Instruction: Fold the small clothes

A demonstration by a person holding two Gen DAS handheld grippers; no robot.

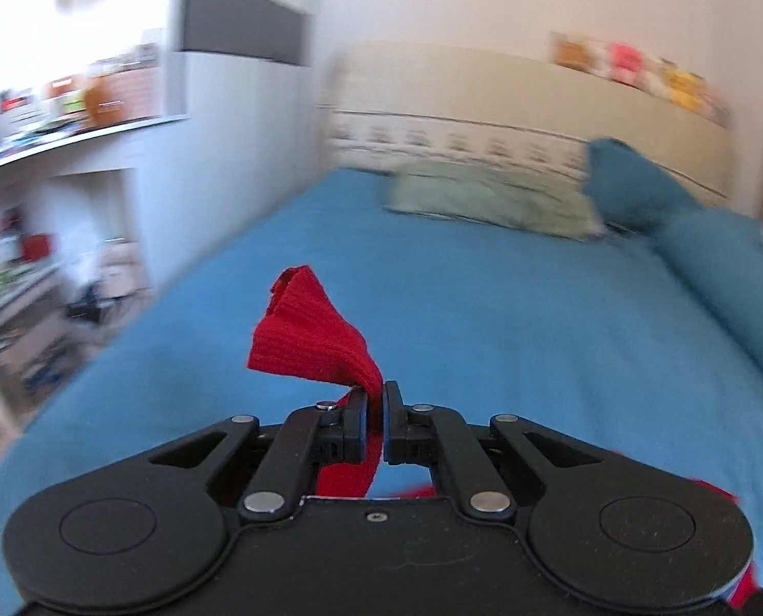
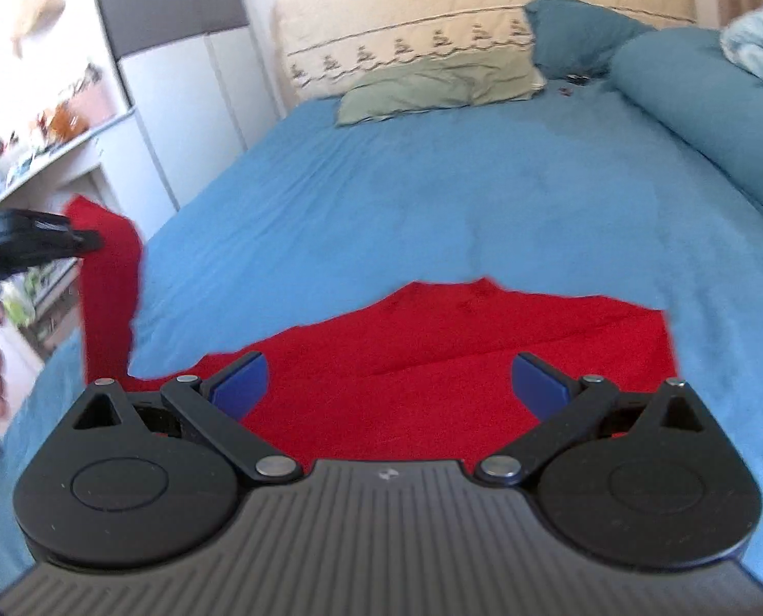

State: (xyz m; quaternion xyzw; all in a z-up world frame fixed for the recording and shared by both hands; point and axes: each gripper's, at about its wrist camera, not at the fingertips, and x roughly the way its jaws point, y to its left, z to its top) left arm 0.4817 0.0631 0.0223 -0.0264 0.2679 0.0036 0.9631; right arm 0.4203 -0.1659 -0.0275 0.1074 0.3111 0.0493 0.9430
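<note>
The left gripper [image 1: 376, 400] has its jaws clamped on a corner of the red garment [image 2: 458, 359], lifted off the near left of the blue bed [image 2: 433, 179], while most of the cloth lies flat on the near side. The right gripper [image 2: 389, 385] hovers above it, jaws wide apart. A good fold likely means carrying the raised corner across to the right, keeping it taut, with the right gripper pinning the cloth.

At the bottom of the frame the right hand-held gripper [image 2: 389, 385] has its jaws spread wide, blue pads [image 2: 240, 385] facing inward, poised over a red garment [image 2: 458, 354] lying on the blue bed [image 2: 433, 195]. At the left edge the left hand-held gripper [image 2: 86, 241] pinches a raised part of the red cloth. A green pillow [image 2: 433, 87] lies at the top centre against the cream headboard [image 2: 458, 0], and a rolled blue duvet [image 2: 715, 102] fills the upper right.
</note>
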